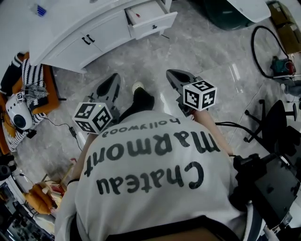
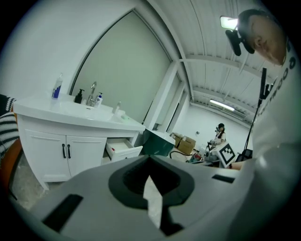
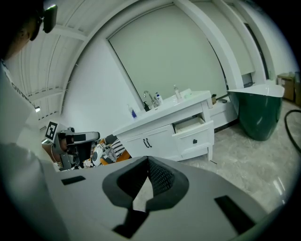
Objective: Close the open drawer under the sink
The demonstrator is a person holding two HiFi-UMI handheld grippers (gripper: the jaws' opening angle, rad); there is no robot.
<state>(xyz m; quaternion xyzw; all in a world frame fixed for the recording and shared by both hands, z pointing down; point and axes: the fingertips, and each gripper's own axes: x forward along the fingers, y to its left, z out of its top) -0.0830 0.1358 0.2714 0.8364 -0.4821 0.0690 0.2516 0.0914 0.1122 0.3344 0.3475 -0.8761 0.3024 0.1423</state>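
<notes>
The white sink cabinet stands at the top of the head view, and its top right drawer is pulled open with a small red item inside. Both grippers hang over the grey marble floor, well short of the cabinet and apart from it. My left gripper is shut and holds nothing. My right gripper is shut too, also with nothing in it. The left gripper view has the open drawer just above its closed jaws. In the right gripper view the drawer lies ahead and to the right of its tips.
A dark green tub sits right of the cabinet. An orange chair with striped cloth stands to its left. Black cables and a chair base lie at the right. My shoe is between the grippers.
</notes>
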